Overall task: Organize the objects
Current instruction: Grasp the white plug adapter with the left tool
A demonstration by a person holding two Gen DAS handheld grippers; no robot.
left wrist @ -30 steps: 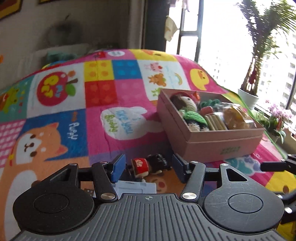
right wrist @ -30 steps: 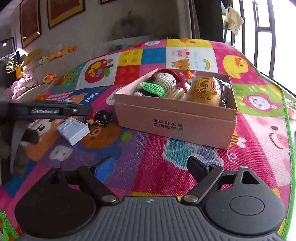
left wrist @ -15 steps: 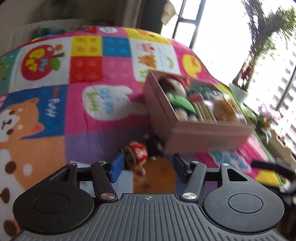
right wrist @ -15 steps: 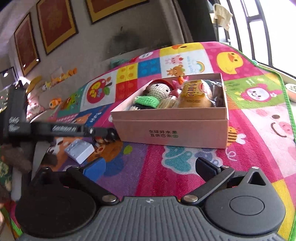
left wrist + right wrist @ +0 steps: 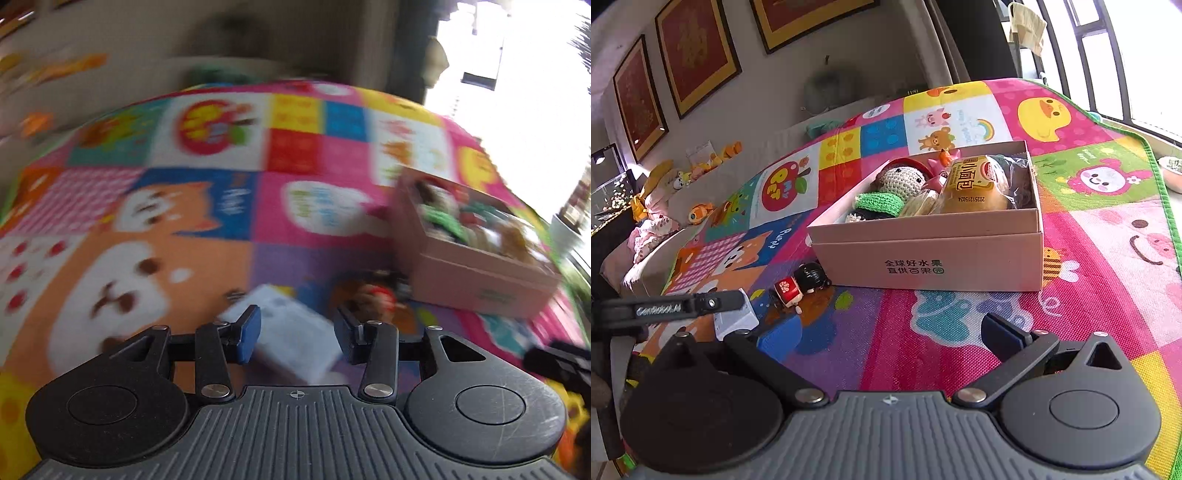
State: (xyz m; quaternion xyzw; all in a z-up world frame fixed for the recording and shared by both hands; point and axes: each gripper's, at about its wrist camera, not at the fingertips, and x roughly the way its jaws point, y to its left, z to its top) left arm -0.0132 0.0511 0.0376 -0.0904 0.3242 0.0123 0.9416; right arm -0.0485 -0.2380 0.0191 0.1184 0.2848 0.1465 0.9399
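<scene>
Left tool (image 5: 294,338) wide, empty, straddling the white block (image 5: 291,332) dead ahead at 12 o'clock on the mat (image 5: 184,258); the block's long axis runs 10-to-4. Right tool (image 5: 890,339) wide, farther off. Box (image 5: 934,258) at 2 o'clock.

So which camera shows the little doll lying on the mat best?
The right wrist view. There the little doll is sharp: red body, black hair, lying on the mat beside the pink box. The left wrist view is blurred by motion, so the doll is just a red and dark smudge.
</scene>
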